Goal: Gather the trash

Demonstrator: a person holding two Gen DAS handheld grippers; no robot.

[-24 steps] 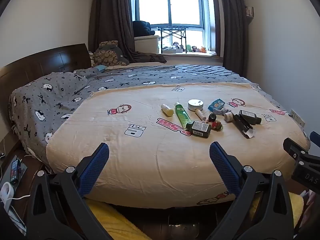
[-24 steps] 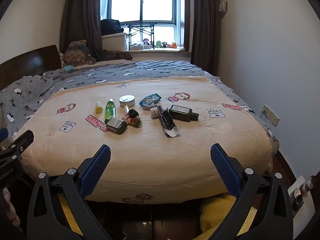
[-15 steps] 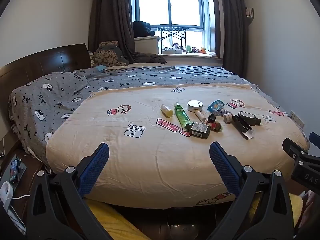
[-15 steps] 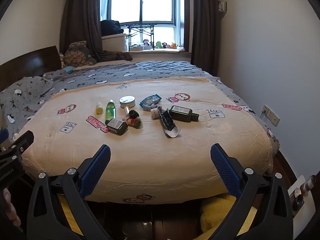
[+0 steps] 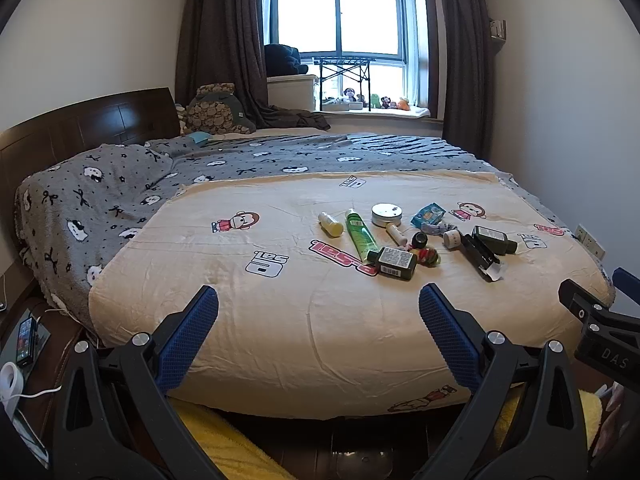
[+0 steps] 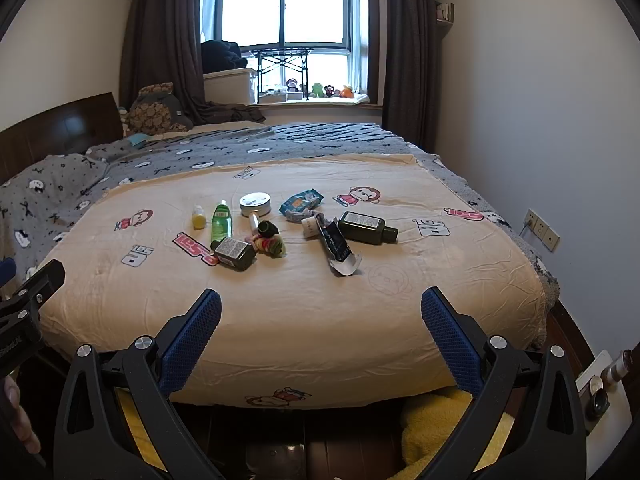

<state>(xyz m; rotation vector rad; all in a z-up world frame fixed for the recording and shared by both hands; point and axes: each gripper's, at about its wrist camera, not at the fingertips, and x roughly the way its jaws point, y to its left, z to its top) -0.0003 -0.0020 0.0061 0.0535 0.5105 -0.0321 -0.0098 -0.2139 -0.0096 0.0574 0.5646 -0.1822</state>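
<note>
Several small items lie clustered on the cream bedsheet (image 5: 280, 320): a green tube (image 5: 361, 234), a small yellow bottle (image 5: 330, 225), a round silver tin (image 5: 386, 214), a dark labelled bottle (image 5: 394, 262), a second dark bottle (image 6: 367, 227), a torn black wrapper (image 6: 338, 246), a blue packet (image 6: 301, 201) and a colourful knit bundle (image 6: 271, 245). My left gripper (image 5: 318, 334) is open and empty, short of the bed's near edge. My right gripper (image 6: 321, 338) is open and empty too, equally far from the cluster.
A grey patterned blanket (image 5: 120, 188) covers the bed's far and left side, by a dark headboard (image 5: 80, 124). A wall (image 6: 540, 120) runs along the right. Yellow towels (image 6: 440, 432) lie on the floor under the bed edge. A phone (image 5: 26, 340) rests on the left nightstand.
Both views have shifted only slightly; the items on the bed lie as before and both grippers remain open.
</note>
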